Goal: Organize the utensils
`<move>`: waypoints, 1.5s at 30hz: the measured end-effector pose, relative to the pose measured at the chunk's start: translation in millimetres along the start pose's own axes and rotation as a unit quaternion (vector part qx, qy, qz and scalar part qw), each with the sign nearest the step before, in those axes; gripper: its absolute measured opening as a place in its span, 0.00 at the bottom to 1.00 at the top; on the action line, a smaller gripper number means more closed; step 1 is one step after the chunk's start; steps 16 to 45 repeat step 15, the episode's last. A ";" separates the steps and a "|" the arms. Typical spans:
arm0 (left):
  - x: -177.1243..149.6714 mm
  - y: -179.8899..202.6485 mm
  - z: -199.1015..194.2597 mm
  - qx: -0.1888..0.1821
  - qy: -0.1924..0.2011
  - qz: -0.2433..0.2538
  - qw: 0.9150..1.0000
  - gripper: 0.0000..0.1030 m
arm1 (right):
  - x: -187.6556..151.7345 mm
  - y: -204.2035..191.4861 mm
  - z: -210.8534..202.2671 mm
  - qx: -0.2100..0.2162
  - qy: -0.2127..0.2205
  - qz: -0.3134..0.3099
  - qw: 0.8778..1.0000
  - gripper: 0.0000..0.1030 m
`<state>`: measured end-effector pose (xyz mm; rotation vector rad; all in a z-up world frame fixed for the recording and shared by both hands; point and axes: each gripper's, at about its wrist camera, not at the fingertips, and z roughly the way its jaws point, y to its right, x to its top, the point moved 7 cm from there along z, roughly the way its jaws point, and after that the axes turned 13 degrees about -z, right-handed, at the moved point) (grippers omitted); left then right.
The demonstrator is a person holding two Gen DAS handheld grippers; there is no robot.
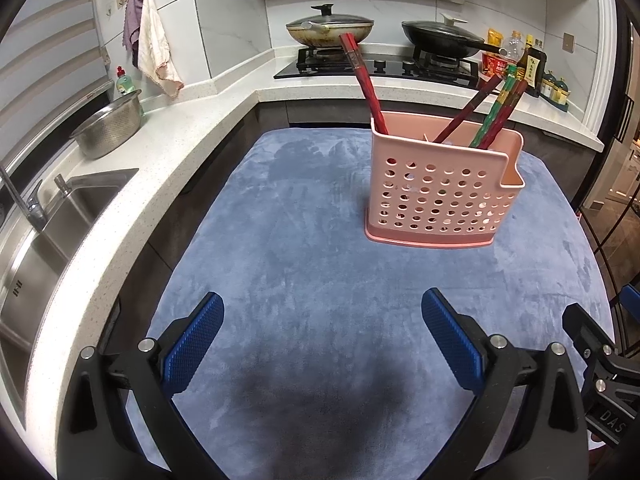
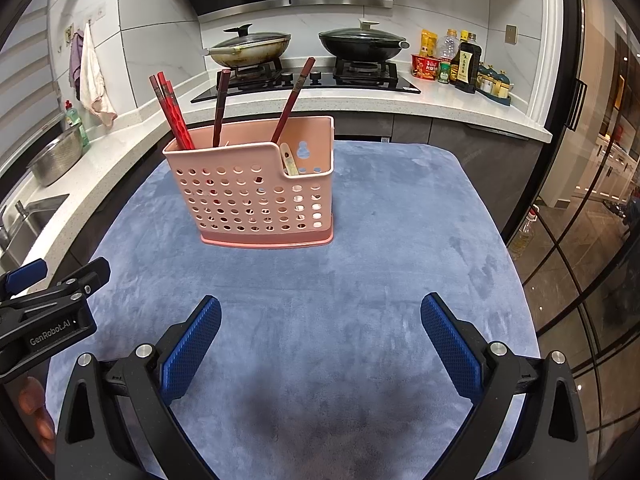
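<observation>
A pink perforated utensil holder [image 1: 440,192] [image 2: 256,196] stands upright on a blue cloth-covered table [image 1: 304,248] [image 2: 380,264]. Several dark red chopsticks [image 1: 362,80] [image 2: 172,112] lean out of it, some with green patterned ends [image 1: 496,112]. A pale wooden utensil [image 2: 289,160] rests in the holder's low right compartment. My left gripper [image 1: 322,320] is open and empty, well short of the holder. My right gripper [image 2: 320,322] is also open and empty, level with the left one, whose body [image 2: 44,312] shows at the left edge.
A white counter [image 1: 168,148] wraps the left and far sides, with a sink [image 1: 48,232], a steel colander [image 1: 108,124] and a hob carrying two lidded woks [image 2: 248,46] [image 2: 360,42]. Sauce bottles [image 2: 464,62] stand at the far right. A glass door [image 2: 580,240] borders the right.
</observation>
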<state>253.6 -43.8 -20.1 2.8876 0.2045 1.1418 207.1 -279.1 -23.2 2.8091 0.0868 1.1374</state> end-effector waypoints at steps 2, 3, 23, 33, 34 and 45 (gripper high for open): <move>-0.5 0.3 0.2 0.001 -0.002 0.000 1.000 0.92 | 0.4 -0.3 0.3 0.000 0.000 0.000 1.000 0.94; -0.8 0.6 0.2 0.001 -0.002 0.002 1.000 0.92 | 0.5 -0.4 0.2 0.000 0.000 0.000 1.000 0.94; 1.3 0.7 1.6 -0.001 -0.004 0.006 1.000 0.92 | 1.4 -1.9 0.9 0.001 -0.001 -0.001 1.000 0.94; 1.3 0.7 1.6 -0.001 -0.004 0.006 1.000 0.92 | 1.4 -1.9 0.9 0.001 -0.001 -0.001 1.000 0.94; 1.3 0.7 1.6 -0.001 -0.004 0.006 1.000 0.92 | 1.4 -1.9 0.9 0.001 -0.001 -0.001 1.000 0.94; 1.3 0.7 1.6 -0.001 -0.004 0.006 1.000 0.92 | 1.4 -1.9 0.9 0.001 -0.001 -0.001 1.000 0.94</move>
